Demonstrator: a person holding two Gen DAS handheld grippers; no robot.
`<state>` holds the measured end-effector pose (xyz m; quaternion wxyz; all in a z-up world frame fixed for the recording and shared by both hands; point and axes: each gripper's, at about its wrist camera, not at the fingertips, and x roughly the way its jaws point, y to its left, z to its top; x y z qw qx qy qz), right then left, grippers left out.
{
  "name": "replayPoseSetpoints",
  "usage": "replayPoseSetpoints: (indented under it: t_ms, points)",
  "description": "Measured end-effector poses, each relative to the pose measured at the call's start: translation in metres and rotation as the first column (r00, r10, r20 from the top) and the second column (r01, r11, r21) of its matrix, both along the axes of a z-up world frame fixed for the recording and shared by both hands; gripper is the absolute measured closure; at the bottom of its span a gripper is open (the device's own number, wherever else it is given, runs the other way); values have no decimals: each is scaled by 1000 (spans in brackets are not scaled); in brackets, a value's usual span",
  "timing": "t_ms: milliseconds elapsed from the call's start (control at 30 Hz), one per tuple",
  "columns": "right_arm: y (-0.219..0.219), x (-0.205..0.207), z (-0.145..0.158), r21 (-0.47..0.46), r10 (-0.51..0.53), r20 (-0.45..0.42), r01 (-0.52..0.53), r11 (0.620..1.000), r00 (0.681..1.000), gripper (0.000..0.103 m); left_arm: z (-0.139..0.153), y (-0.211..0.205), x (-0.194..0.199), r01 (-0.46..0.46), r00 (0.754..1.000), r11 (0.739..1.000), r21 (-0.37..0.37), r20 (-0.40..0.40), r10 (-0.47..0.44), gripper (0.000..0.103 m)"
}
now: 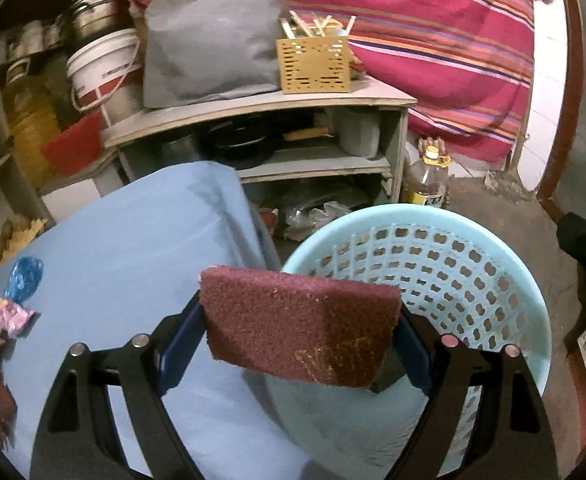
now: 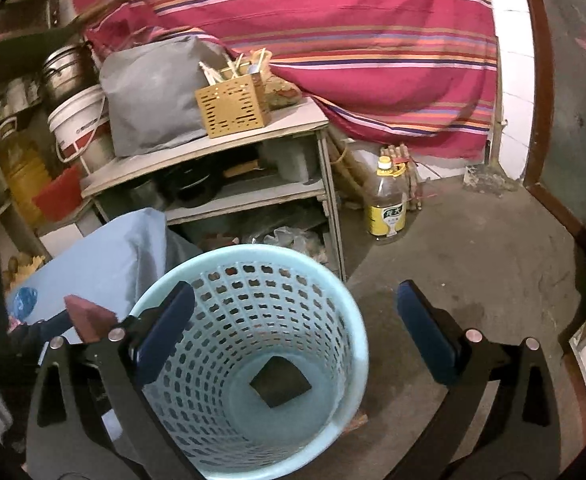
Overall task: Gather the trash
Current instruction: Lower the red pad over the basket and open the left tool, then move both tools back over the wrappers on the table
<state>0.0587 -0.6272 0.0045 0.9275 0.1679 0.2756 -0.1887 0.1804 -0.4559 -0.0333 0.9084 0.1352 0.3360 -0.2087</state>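
Note:
My left gripper (image 1: 299,340) is shut on a maroon scouring pad (image 1: 301,324), held across both blue pads, over the edge between the blue-covered table (image 1: 133,248) and the light blue perforated waste basket (image 1: 473,280). In the right wrist view the pad (image 2: 89,318) shows at the left beside the basket (image 2: 253,340). A dark square piece (image 2: 281,380) lies on the basket's bottom. My right gripper (image 2: 297,332) is open and empty above the basket mouth. Crumpled blue (image 1: 24,278) and pink (image 1: 9,316) wrappers lie on the table's left side.
A grey shelf unit (image 1: 261,104) stands behind, carrying a grey bag (image 1: 213,44) and a yellow utensil box (image 1: 313,64). An oil bottle (image 2: 387,204) stands on the concrete floor. A white bucket (image 1: 101,68) and striped red cloth (image 1: 433,32) are at the back.

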Motion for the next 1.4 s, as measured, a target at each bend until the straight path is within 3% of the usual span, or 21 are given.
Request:
replayPoseSetpoints:
  t_ms: [200, 600, 767, 1133, 1300, 1400]
  points:
    - [-8, -4, -3, 14, -19, -2, 19, 1000, 1000, 4, -3, -11, 6, 23, 999, 1000, -2, -33, -23, 9]
    - [5, 6, -2, -2, -8, -14, 8, 1000, 1000, 4, 7, 14, 4, 37, 998, 998, -52, -51, -39, 8]
    - [6, 3, 1, -1, -5, -2, 5, 1000, 1000, 4, 8, 15, -2, 64, 998, 998, -24, -16, -64, 8]
    - [4, 1, 7, 2, -8, 7, 8, 1000, 1000, 4, -24, 7, -7, 56, 994, 998, -17, -94, -58, 7]
    - [13, 6, 12, -2, 13, 20, -13, 1000, 1000, 4, -4, 39, -16, 22, 998, 996, -83, -54, -26, 7]
    - [30, 15, 15, -38, 43, 10, -43, 998, 999, 4, 12, 69, -25, -6, 1000, 996, -91, 12, 7, 7]
